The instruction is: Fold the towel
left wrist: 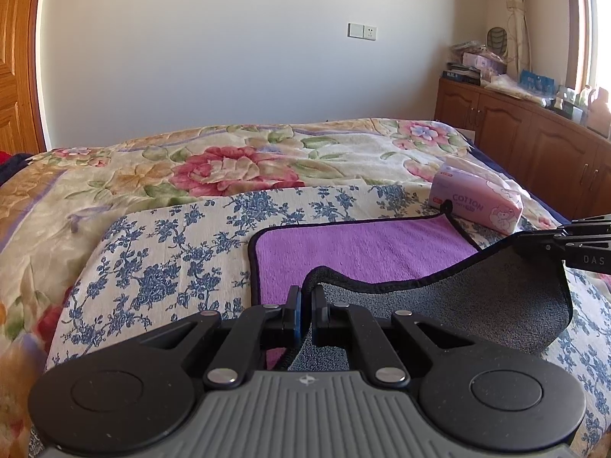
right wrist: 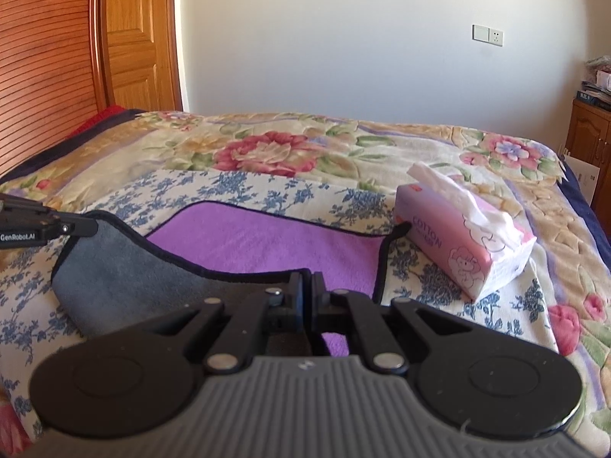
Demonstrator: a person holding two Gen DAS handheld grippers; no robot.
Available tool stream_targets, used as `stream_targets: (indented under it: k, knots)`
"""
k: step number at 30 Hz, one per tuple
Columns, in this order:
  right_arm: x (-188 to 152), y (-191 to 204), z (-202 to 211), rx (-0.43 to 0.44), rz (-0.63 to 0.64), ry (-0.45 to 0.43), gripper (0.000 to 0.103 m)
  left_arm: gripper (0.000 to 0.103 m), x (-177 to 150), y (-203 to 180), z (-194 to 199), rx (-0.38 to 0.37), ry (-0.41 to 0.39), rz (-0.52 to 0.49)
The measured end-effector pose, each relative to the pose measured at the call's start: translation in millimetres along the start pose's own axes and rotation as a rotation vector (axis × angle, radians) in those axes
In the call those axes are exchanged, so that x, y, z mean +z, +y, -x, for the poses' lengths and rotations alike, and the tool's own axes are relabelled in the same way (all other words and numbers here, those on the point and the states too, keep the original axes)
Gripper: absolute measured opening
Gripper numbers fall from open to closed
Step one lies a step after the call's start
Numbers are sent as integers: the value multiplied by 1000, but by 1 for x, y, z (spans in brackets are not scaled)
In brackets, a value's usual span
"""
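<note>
A towel, purple (left wrist: 362,255) on top and grey (left wrist: 477,305) underneath with black trim, lies on a blue-flowered cloth (left wrist: 172,252) on the bed. Its near edge is lifted and curled over, so the grey side shows. My left gripper (left wrist: 306,297) is shut on the near left corner of that edge. My right gripper (left wrist: 534,239) reaches in from the right, shut on the other near corner. In the right wrist view the right gripper (right wrist: 306,286) pinches the trim over the purple face (right wrist: 259,244), and the left gripper (right wrist: 82,227) holds the grey flap (right wrist: 126,267) at the left.
A pink tissue pack (right wrist: 466,240) marked COTTON sits at the towel's far right corner, touching the trim. A flowered blanket (left wrist: 236,168) covers the bed beyond. A wooden cabinet (left wrist: 515,126) with clutter stands at the right, a wooden door (right wrist: 130,38) at the left.
</note>
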State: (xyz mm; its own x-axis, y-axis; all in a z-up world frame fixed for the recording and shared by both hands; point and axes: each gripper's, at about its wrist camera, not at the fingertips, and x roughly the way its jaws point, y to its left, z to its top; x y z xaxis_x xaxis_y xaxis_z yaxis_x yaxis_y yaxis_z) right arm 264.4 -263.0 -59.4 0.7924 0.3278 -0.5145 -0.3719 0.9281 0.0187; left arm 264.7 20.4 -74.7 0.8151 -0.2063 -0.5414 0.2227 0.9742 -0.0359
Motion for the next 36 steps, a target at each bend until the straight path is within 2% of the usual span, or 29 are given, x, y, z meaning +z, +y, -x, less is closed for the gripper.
stream_targets:
  k: [36]
  knots:
    - [18, -20, -36, -20, 52, -52, 5, 6, 26, 4, -43, -11, -28, -31]
